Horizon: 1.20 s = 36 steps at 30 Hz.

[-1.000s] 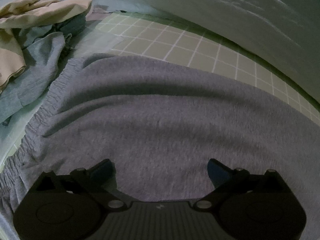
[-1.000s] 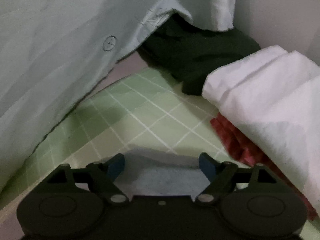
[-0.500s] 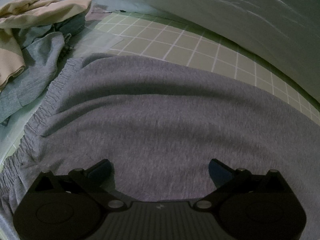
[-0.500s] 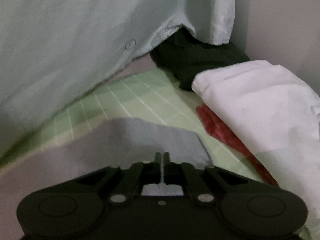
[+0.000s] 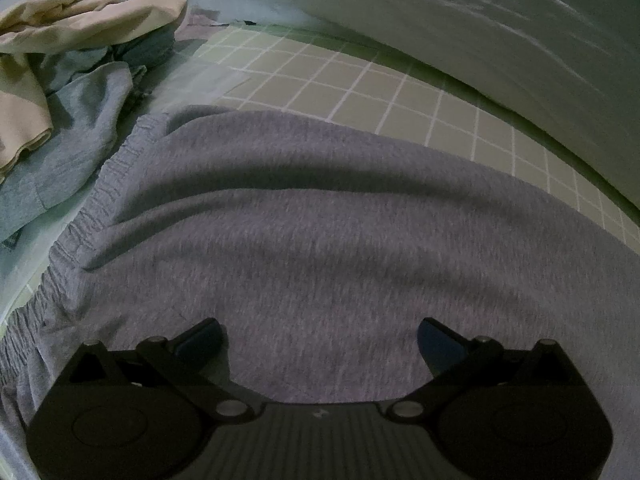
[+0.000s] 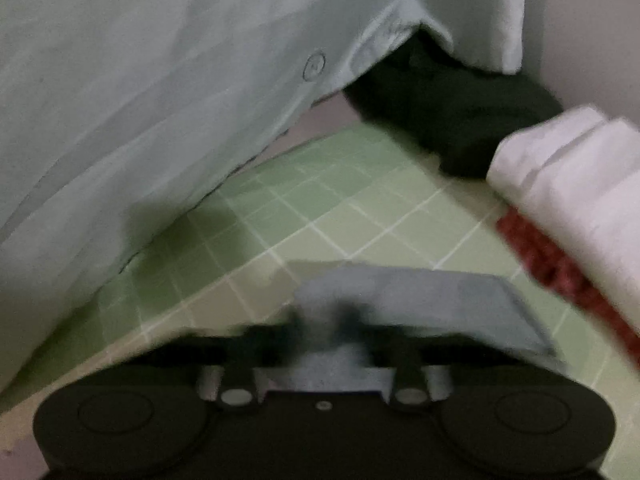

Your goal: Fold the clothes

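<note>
**A:** Your left gripper (image 5: 320, 334) has its jaws spread wide with nothing pinched; both fingers hang over the grey shorts (image 5: 340, 240), and you can't tell whether the tips touch the cloth. Your right gripper (image 6: 326, 320) has just been closing, and its jaws now sit pressed together on a corner of the shorts (image 6: 408, 292), which rises off the mat (image 6: 320, 208) in that blurred view.

**B:** Where do the shorts lie for you?

**A:** Spread across the green gridded mat (image 5: 360, 80), gathered waistband (image 5: 80, 232) along your left edge in the left view. Beyond it sits a rumpled heap: a beige garment (image 5: 80, 24) on top of a blue-grey one (image 5: 68, 140).

**B:** Any label or writing you can read?

**A:** None legible. The pale shirt (image 6: 140, 80) draped across the back carries a button (image 6: 314, 66), round with a mark inside too blurred to read. The gripper body in the left view bears a tiny pale mark at its centre, also unreadable.

**B:** And on your right?

**A:** A folded white cloth (image 6: 580, 184) lies on a red one (image 6: 560, 264), with a dark garment (image 6: 460, 120) behind, under the shirt's hem.
</note>
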Each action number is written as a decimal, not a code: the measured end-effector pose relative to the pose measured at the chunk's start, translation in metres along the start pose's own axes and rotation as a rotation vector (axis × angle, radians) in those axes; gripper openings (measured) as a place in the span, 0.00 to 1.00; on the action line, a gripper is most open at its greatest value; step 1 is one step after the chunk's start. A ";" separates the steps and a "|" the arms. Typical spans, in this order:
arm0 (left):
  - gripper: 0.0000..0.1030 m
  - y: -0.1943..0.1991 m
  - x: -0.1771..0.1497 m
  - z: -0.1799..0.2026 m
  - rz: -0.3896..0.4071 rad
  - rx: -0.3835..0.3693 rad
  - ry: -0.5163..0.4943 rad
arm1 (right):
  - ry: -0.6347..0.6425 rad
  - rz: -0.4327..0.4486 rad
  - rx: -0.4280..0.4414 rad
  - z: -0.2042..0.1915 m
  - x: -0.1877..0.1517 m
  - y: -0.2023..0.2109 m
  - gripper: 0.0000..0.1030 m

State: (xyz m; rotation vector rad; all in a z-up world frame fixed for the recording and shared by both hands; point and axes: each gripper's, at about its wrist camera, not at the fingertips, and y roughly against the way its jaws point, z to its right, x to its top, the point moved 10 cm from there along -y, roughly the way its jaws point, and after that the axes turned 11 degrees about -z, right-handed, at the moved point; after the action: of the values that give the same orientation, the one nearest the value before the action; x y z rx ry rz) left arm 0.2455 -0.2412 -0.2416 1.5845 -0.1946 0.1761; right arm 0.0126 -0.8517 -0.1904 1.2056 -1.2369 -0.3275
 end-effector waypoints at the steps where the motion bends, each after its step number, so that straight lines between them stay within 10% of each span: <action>1: 1.00 0.000 0.000 0.000 0.002 0.000 0.000 | -0.001 0.023 0.019 0.001 -0.001 0.009 0.07; 7: 1.00 0.000 -0.001 0.000 0.013 0.000 0.001 | 0.123 0.241 -0.051 0.005 -0.048 0.122 0.07; 13: 1.00 0.001 -0.001 0.000 0.019 0.001 0.003 | -0.013 -0.102 -0.069 0.039 -0.180 0.123 0.13; 15: 1.00 0.001 -0.001 0.000 0.015 0.001 0.002 | -0.059 -0.103 -0.049 0.040 -0.192 0.136 0.40; 21: 1.00 0.001 -0.001 0.000 0.015 0.001 0.006 | 0.072 0.062 -0.070 0.012 -0.149 0.153 0.47; 31: 1.00 0.002 -0.002 -0.001 0.032 0.002 0.008 | 0.045 -0.005 -0.165 0.018 -0.143 0.126 0.51; 36: 1.00 0.002 -0.001 -0.002 0.023 0.000 0.003 | 0.019 -0.088 -0.165 0.024 -0.164 0.114 0.28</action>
State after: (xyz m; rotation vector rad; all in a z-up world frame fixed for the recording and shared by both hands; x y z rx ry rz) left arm 0.2437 -0.2395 -0.2399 1.5824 -0.2108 0.1962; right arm -0.1129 -0.6941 -0.1880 1.1200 -1.1195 -0.4734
